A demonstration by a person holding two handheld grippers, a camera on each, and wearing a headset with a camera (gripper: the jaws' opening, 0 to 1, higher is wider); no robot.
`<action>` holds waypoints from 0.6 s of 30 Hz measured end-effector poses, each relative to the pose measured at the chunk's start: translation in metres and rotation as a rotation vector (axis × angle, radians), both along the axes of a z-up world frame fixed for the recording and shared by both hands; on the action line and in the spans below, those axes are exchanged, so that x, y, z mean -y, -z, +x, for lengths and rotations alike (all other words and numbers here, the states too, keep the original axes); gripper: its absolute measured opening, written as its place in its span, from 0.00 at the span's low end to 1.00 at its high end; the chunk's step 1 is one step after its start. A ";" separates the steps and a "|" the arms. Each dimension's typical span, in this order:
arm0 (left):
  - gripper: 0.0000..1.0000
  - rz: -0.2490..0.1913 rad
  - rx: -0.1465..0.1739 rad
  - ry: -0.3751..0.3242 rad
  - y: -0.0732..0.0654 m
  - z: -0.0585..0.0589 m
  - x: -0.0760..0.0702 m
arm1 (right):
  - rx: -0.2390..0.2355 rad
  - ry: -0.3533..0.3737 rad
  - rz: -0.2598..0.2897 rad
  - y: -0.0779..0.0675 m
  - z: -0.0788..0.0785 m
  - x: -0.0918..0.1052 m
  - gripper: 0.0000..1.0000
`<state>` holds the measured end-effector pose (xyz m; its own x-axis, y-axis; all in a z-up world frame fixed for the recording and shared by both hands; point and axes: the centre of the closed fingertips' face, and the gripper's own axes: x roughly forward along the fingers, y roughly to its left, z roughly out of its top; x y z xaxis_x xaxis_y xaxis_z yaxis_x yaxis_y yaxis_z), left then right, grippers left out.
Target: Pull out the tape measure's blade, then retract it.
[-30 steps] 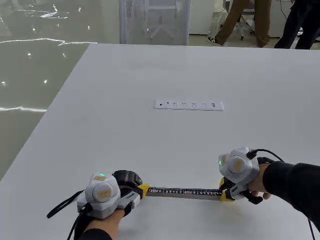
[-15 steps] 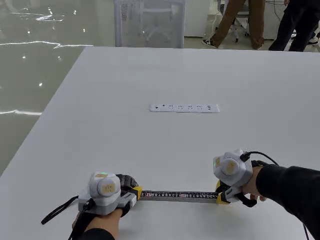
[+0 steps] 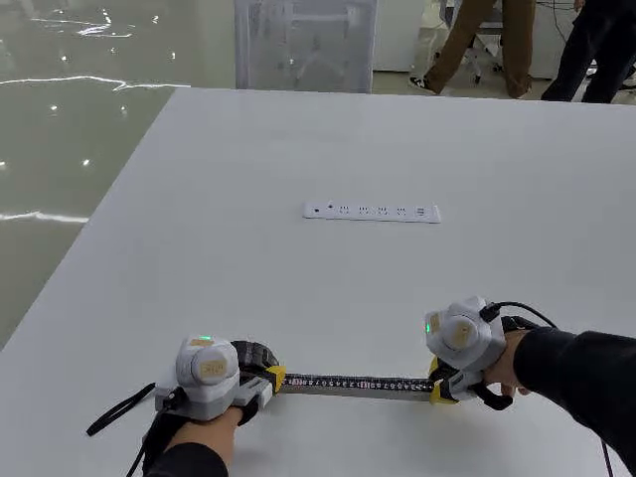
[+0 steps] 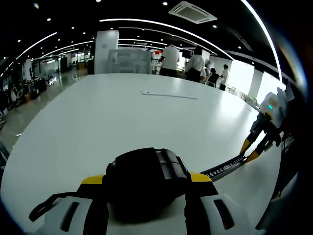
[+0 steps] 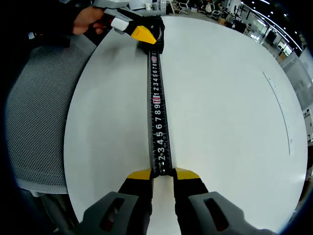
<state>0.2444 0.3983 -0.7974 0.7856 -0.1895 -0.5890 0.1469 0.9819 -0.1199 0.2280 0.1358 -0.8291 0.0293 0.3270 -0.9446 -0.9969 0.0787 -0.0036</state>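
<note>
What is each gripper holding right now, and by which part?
The left gripper clamps the tape measure's black case by its sides. The right gripper pinches the free end of the pulled-out blade between its fingers.

Open-plan office or lab hall indicated. Large white table set on glossy pale floor; white power strip laid on tabletop. Grey mesh chair placed at far table edge; mesh seat seen beside table in right gripper view. Dark ceiling crossed by long light strips, square air-con vent set in it. White pillar seen behind, more desks and chairs in background. Several people seen standing at far end.
</note>
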 end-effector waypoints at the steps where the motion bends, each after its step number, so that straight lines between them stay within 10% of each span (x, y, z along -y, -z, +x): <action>1: 0.59 -0.002 -0.001 0.001 0.000 0.000 0.000 | -0.005 0.009 0.004 0.000 0.001 0.000 0.12; 18: 0.59 -0.018 -0.012 0.008 0.000 0.000 0.001 | -0.005 0.023 0.017 -0.001 0.000 -0.012 0.12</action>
